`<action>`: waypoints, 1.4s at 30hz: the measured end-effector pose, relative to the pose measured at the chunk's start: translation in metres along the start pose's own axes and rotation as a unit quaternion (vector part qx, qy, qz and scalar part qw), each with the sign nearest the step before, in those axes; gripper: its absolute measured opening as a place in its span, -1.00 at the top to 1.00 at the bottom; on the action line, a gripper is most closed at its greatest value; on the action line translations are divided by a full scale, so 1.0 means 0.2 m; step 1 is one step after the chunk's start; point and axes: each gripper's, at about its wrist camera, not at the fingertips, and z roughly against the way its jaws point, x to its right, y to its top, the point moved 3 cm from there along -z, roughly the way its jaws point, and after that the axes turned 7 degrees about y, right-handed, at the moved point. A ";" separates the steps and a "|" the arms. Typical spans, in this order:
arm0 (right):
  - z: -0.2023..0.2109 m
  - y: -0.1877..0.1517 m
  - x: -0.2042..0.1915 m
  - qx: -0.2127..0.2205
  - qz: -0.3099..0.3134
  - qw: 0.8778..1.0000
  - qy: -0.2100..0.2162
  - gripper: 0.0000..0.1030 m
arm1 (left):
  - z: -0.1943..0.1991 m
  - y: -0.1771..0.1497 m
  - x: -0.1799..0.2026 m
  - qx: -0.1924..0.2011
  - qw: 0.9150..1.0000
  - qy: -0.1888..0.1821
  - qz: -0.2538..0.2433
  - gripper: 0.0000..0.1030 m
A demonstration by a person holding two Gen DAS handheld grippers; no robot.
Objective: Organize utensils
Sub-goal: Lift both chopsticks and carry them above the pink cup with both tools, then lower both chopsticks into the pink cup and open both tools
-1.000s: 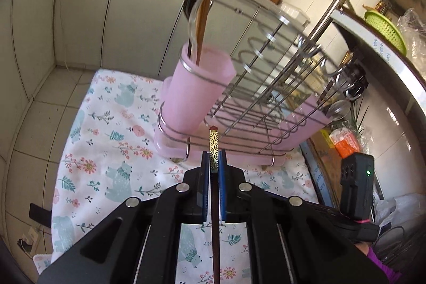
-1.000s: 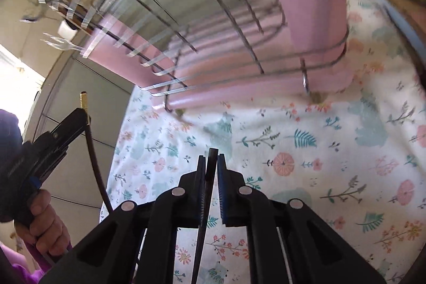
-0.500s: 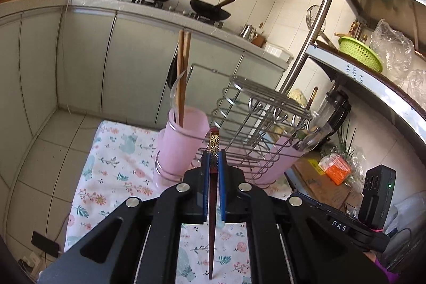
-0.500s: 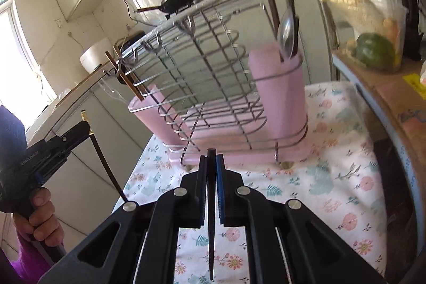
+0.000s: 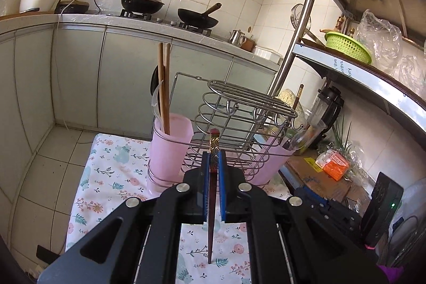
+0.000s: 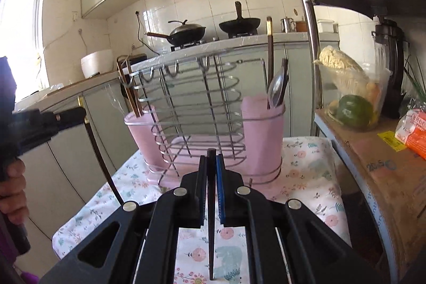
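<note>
Our left hand-held gripper (image 5: 213, 159) is clamped on a dark red chopstick (image 5: 211, 217), whose patterned gold end sticks out past the fingertips toward the wire rack (image 5: 239, 121). Our right hand-held gripper (image 6: 211, 164) is likewise closed on a dark chopstick (image 6: 211, 230), its blunt end just clear of the pads and its thin end trailing back under the camera. Both hang above the floral cloth (image 6: 306, 177) covering the table, short of the rack.

The rack stands on that cloth with a pink cup at each end. In the left view, the nearer pink cup (image 5: 171, 148) holds two light wooden chopsticks (image 5: 163, 87) and a clear spoon. In the right view, the nearer cup (image 6: 262, 140) holds a metal spoon (image 6: 275, 89) and a tall dark utensil.
</note>
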 end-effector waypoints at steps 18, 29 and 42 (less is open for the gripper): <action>0.12 0.26 0.07 0.062 -0.025 0.997 0.024 0.88 | 0.16 0.32 -0.01 0.081 0.996 0.021 -0.007 0.89; 0.26 0.69 0.09 0.173 -0.002 0.984 0.030 0.88 | 0.22 0.67 0.03 0.166 0.985 0.035 -0.010 0.89; 0.18 0.88 0.13 0.216 0.029 0.976 -0.001 0.88 | 0.08 0.79 0.01 0.188 0.980 0.066 -0.027 0.89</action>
